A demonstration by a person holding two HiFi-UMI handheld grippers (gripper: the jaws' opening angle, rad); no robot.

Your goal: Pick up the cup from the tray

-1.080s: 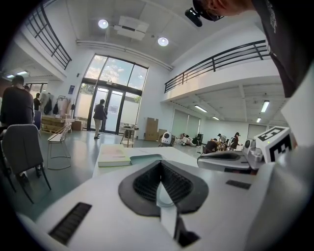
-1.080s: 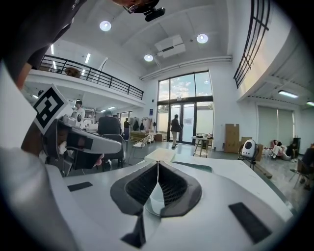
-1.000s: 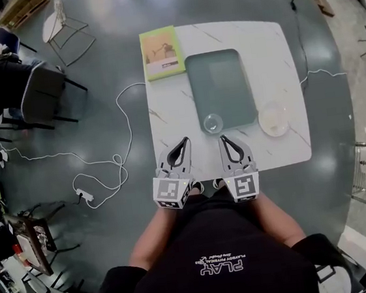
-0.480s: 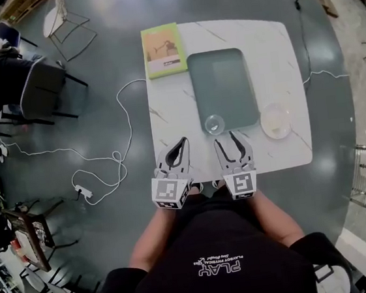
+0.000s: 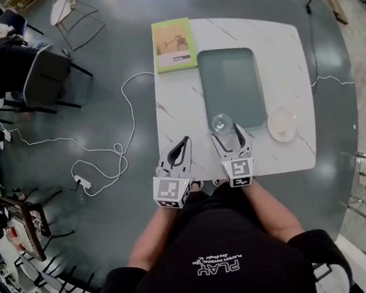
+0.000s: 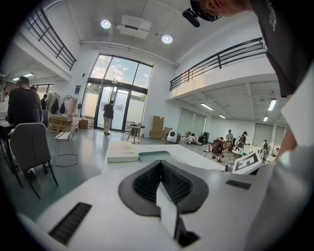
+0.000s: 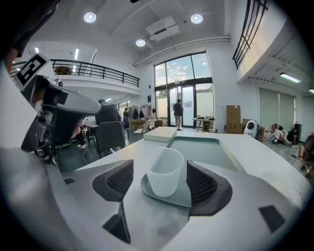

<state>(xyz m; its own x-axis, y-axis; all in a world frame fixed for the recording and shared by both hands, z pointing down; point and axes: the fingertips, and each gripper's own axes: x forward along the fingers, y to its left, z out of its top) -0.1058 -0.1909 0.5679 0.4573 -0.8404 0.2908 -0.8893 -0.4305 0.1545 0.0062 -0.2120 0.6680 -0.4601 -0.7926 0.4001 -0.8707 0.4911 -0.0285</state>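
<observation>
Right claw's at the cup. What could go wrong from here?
1. The right claw is opening, with the cup between its pads but ungripped and nearer one pad: closing may shove or tip it.
2. The cup stands on the near corner of the tray: a nudge could slide it over the rim.

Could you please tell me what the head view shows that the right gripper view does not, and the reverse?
Only the head view: the power strip on the floor. Only the right gripper view: ceiling lights, the tall glass entrance, and the cup standing free between the right hand-held gripper's opening jaws. Both: the cup on the tray's near corner, the green book, the white table.
</observation>
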